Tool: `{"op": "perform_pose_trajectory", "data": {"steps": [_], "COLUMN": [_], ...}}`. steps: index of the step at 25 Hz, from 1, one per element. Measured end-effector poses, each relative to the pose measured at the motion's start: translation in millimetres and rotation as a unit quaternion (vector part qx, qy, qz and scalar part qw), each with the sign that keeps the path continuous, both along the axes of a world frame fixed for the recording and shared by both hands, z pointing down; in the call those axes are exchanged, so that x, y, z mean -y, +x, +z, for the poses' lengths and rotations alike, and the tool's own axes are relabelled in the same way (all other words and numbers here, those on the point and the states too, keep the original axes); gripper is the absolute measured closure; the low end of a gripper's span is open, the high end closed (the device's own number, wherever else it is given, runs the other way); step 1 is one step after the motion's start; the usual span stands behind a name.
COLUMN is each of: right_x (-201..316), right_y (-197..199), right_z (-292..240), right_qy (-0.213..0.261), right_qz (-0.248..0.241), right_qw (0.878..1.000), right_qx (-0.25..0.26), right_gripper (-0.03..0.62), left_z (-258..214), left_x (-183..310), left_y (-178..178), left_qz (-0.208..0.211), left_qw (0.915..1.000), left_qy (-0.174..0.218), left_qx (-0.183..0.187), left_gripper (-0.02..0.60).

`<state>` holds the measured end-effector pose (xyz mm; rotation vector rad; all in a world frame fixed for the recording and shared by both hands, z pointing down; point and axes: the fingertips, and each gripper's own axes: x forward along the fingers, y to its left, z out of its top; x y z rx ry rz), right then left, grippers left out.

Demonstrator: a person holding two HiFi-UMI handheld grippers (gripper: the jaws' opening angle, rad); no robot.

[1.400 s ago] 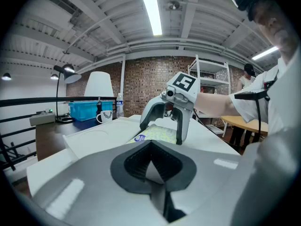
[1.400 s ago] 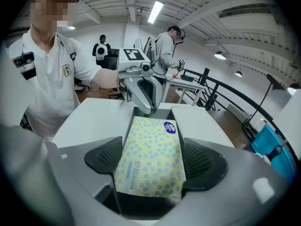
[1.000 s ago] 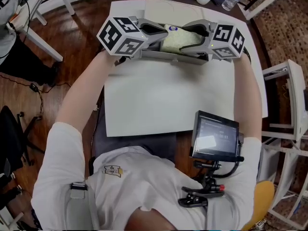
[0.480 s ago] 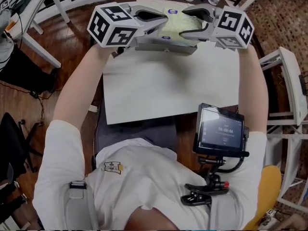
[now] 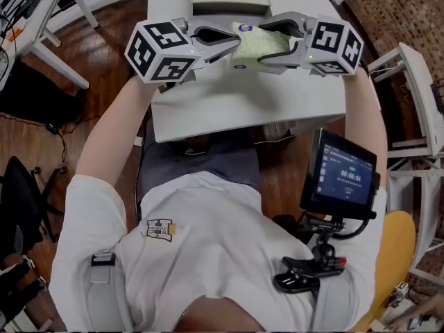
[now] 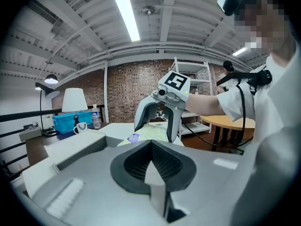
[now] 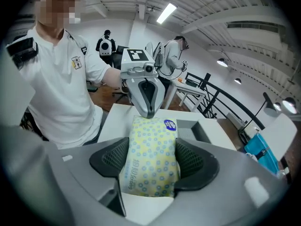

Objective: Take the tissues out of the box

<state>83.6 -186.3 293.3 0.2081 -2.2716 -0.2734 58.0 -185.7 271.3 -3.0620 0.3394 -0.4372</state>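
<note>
Yellow-green dotted soft plastic tissue pack [image 5: 253,44] is up in the air betw the two tools, clear of the open grey rectangular box [image 5: 229,7] on the white table [image 5: 250,106]. Right gripper [image 7: 151,166] has it: jaws wide, pads pressed on both long sides. Left gripper [image 6: 151,159] has its jaws together, tip right at the pack's far end; can't tell if it nips the wrapper. To do this well, I'd say: go light on the squeeze so it doesn't crush, hold level, set down well away from the box. Count: 1 pack, 1 box, 2 grippers, 1 table.
</note>
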Motion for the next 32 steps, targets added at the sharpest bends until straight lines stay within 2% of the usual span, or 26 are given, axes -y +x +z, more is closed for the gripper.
{"op": "perform_pose_trajectory", "data": {"steps": [5,11,13,16,19,22,24,28,32], "right_x": [-12,-27,-30,-29,-33,-59,-83,-113,-126], "right_y": [-9,-17,-19,-18,-8,9,11,-2,-22], "right_z": [32,55,59,53,24,0,-2,17,46], "right_qy": [-0.028,-0.054,-0.062,-0.057,-0.024,0.012,0.027,0.016,-0.012], "right_qz": [-0.008,-0.024,-0.025,-0.013,0.024,0.065,0.075,0.082,0.085], "right_qw": [1.000,0.998,0.998,0.998,0.991,0.966,0.954,0.947,0.948], "right_qx": [-0.007,-0.007,0.000,0.032,0.129,0.249,0.290,0.310,0.308], "right_gripper": [0.279,0.278,0.260,0.240,0.244,0.325,0.371,0.451,0.542], "left_z": [32,55,59,55,46,47,57,86,92], "left_x": [-12,-26,-28,-24,-27,-47,-64,-96,-111], "left_y": [-9,-17,-17,-24,-44,-59,-61,-50,-37], "left_qz": [0.004,-0.001,-0.004,-0.015,-0.035,-0.031,-0.015,0.034,0.065], "left_qw": [0.9996,0.9987,0.9983,0.9982,0.9969,0.9960,0.9975,0.9993,0.9977], "left_qy": [-0.025,-0.049,-0.058,-0.056,-0.042,-0.036,-0.029,-0.012,-0.002], "left_qx": [0.013,0.011,0.001,-0.018,-0.056,-0.076,-0.062,0.003,0.021], "left_gripper": [0.583,0.583,0.583,0.583,0.583,0.583,0.583,0.583,0.583]}}
